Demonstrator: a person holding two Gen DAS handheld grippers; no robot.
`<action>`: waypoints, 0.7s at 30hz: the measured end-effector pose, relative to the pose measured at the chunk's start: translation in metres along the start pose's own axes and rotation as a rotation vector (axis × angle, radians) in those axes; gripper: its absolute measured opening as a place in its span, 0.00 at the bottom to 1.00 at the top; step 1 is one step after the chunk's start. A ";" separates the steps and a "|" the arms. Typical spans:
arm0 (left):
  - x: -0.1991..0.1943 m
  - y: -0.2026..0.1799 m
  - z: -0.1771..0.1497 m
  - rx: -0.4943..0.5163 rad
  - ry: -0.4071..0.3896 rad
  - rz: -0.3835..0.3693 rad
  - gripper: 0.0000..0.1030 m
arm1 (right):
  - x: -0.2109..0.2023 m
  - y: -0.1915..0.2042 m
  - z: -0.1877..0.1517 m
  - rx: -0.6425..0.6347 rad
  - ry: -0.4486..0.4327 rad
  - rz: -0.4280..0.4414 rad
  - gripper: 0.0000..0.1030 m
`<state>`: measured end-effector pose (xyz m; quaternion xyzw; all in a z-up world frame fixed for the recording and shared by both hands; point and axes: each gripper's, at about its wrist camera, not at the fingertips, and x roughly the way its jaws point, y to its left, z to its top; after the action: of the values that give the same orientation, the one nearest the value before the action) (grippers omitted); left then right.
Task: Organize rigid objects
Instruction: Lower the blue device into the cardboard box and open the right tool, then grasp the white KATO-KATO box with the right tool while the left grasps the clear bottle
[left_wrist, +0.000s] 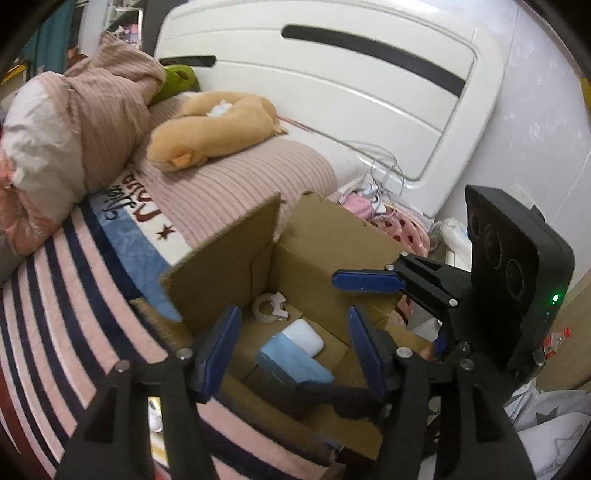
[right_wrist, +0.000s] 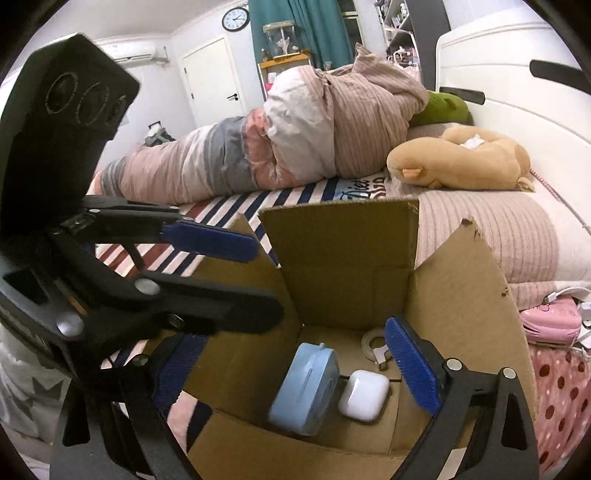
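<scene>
Bedroom, striped bed (left_wrist: 55, 314), white headboard (left_wrist: 332, 92), open box (right_wrist: 343, 266) on bed holding blue case (right_wrist: 306, 387), white case (right_wrist: 364, 395), tape (left_wrist: 269, 306), left gripper (left_wrist: 291, 350) and right gripper (right_wrist: 295, 373) spread above, gripping nothing

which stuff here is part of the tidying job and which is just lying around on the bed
Part of the job:
- brown cardboard box
- light blue rectangular case in it
- white rounded earbud case in it
- white plastic tape dispenser in it

Just lying about:
- tan plush toy
- green plush toy
- bundled pink striped quilt
- pink pouch
- white charging cables
</scene>
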<state>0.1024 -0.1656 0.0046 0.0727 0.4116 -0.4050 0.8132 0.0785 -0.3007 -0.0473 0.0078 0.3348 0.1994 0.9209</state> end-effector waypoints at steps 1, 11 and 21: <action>-0.007 0.002 -0.001 -0.008 -0.014 0.008 0.57 | -0.002 0.003 0.001 -0.004 -0.006 -0.007 0.93; -0.105 0.061 -0.055 -0.148 -0.175 0.247 0.60 | -0.033 0.073 0.026 -0.094 -0.165 0.025 0.92; -0.114 0.145 -0.169 -0.289 -0.113 0.436 0.64 | 0.041 0.171 0.003 -0.185 -0.029 0.218 0.49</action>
<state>0.0653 0.0752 -0.0532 0.0201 0.3937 -0.1606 0.9049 0.0470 -0.1279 -0.0449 -0.0378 0.2988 0.3281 0.8953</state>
